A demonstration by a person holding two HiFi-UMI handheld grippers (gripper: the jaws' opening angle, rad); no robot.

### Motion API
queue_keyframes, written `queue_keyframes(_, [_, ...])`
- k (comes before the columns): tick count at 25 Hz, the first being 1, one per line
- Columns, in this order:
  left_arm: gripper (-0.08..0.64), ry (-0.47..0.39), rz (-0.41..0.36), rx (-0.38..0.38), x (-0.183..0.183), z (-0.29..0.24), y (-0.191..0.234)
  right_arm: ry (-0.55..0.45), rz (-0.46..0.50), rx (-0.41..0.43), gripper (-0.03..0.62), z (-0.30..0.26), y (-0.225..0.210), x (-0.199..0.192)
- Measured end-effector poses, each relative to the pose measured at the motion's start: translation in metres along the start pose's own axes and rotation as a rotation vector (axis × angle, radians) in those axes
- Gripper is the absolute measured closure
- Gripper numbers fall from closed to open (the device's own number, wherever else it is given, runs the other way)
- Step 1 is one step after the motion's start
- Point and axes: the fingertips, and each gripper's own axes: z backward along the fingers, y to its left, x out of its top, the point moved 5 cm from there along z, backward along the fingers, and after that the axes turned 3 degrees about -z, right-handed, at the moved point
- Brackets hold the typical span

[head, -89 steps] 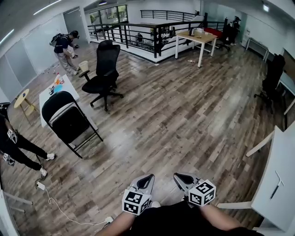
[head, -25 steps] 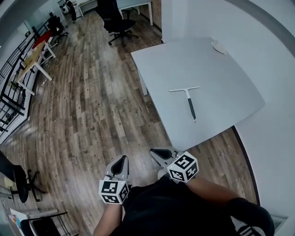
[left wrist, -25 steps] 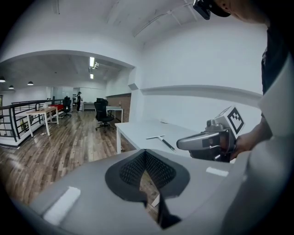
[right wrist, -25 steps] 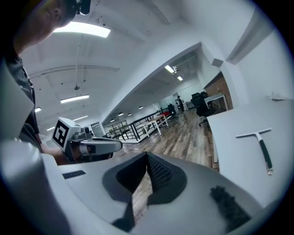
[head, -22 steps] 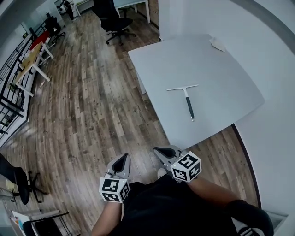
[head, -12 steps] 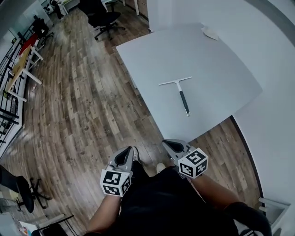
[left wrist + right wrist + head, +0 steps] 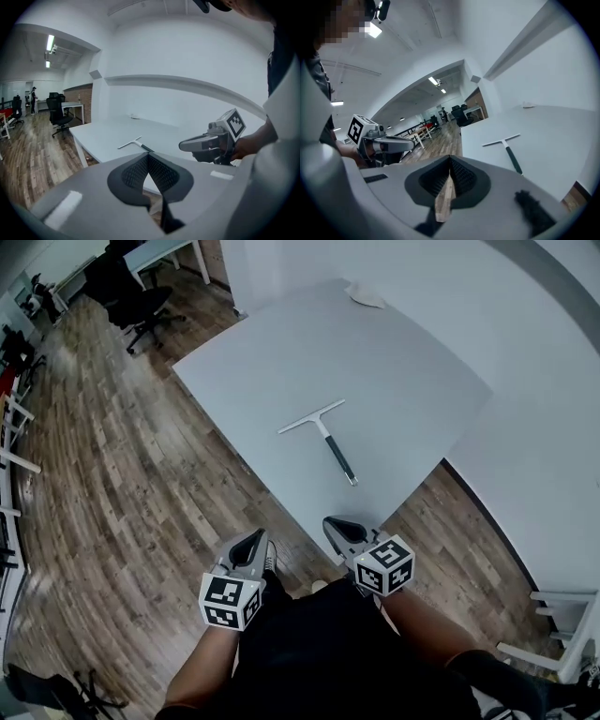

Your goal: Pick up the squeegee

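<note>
The squeegee (image 7: 323, 440) lies flat on the pale grey table (image 7: 403, 362), its thin blade across the far end and its dark handle pointing at the near edge. It also shows in the left gripper view as the squeegee (image 7: 136, 143) and in the right gripper view as the squeegee (image 7: 506, 146). My left gripper (image 7: 255, 538) hangs over the wood floor, short of the table, jaws together and empty. My right gripper (image 7: 336, 524) hovers at the table's near edge, a hand's length from the handle tip, shut on nothing.
A white crumpled cloth (image 7: 364, 296) rests at the table's far corner. A black office chair (image 7: 131, 296) stands on the wood floor (image 7: 112, 484) beyond the table's left side. A white wall (image 7: 553, 409) runs along the right, behind the table.
The table and squeegee have drawn nearer and swung left in the head view. Both grippers have moved up to the table's near edge, still closed.
</note>
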Motion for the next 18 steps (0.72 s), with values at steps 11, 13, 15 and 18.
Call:
queue_keyframes(11, [0.554, -0.001, -0.154, -0.264, 0.053, -0.07, 0.072, -0.117, -0.094, -0.288, 0.587, -0.032, -0.021, 0.042])
queue_keyframes(13, [0.554, 0.008, -0.162, -0.305, 0.056, -0.081, 0.084, -0.124, -0.113, -0.338, 0.586, -0.039, -0.023, 0.043])
queue_keyframes(15, [0.554, 0.02, -0.168, -0.341, 0.056, -0.091, 0.094, -0.12, -0.124, -0.384, 0.586, -0.048, -0.028, 0.042])
queue_keyframes(18, [0.554, 0.025, -0.186, -0.403, 0.058, -0.107, 0.098, -0.102, -0.122, -0.471, 0.586, -0.055, -0.042, 0.038])
